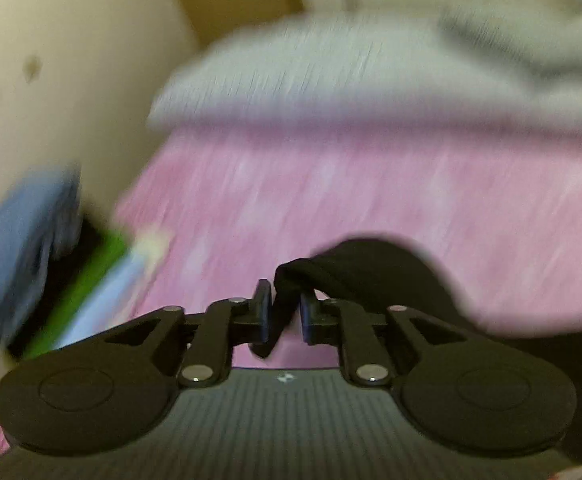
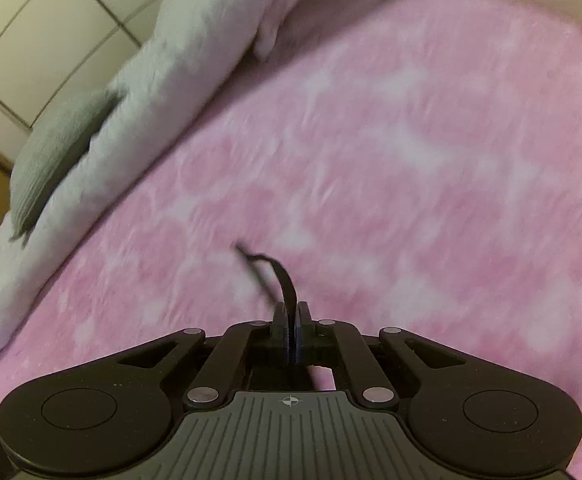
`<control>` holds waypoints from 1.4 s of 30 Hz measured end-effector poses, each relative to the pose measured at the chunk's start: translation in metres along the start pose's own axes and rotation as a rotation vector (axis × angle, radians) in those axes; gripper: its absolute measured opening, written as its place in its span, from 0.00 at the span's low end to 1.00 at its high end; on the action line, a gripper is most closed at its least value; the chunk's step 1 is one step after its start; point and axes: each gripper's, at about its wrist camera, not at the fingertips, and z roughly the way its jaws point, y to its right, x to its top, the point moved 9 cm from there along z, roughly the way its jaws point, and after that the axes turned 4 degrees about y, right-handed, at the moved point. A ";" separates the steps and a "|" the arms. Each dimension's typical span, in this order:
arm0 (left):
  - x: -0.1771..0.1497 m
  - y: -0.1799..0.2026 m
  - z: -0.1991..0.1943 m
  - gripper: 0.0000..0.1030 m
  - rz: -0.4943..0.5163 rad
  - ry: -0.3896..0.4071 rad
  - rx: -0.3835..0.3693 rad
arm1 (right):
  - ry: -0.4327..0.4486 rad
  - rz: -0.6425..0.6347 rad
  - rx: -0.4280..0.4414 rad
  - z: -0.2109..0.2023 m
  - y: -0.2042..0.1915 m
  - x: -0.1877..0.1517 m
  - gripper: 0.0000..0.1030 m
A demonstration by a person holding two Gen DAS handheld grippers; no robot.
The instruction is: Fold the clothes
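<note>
While both reach over the pink blanket (image 2: 411,140), left claw (image 1: 285,312) and right claw (image 2: 291,328) pinch black cloth (image 1: 371,272).

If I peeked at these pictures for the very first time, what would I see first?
Probably the big fluffy pink blanket that fills most of both views. Next, the black garment pinched in the left gripper, with a thin black strip of it in the right gripper. A grey blanket lies bunched along the pink one's far edge.

— What covers the bed?
— A pink mottled blanket (image 2: 411,152), fuzzy all over
— And on it?
— A grey-white folded blanket (image 2: 163,88) along the far edge, a grey pillow (image 2: 55,152) atop it
</note>
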 end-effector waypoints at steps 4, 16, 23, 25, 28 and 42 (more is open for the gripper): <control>-0.072 0.007 0.008 0.12 -0.140 -0.147 0.040 | -0.067 -0.033 -0.007 0.016 -0.005 -0.020 0.03; -0.111 0.070 -0.034 0.13 -0.383 -0.188 -0.082 | -0.063 0.026 -0.059 0.012 0.023 -0.020 0.04; -0.107 0.128 -0.044 0.13 -0.443 -0.219 -0.209 | -0.153 -0.058 -0.073 0.005 0.040 -0.049 0.04; -0.105 0.147 -0.049 0.13 -0.452 -0.225 -0.249 | -0.157 -0.017 -0.041 0.006 0.042 -0.057 0.04; -0.099 0.175 -0.058 0.13 -0.449 -0.229 -0.314 | -0.122 0.105 0.010 0.002 0.050 -0.058 0.03; -0.086 0.276 -0.084 0.13 -0.415 -0.248 -0.513 | -0.074 0.209 0.101 -0.023 0.072 -0.059 0.04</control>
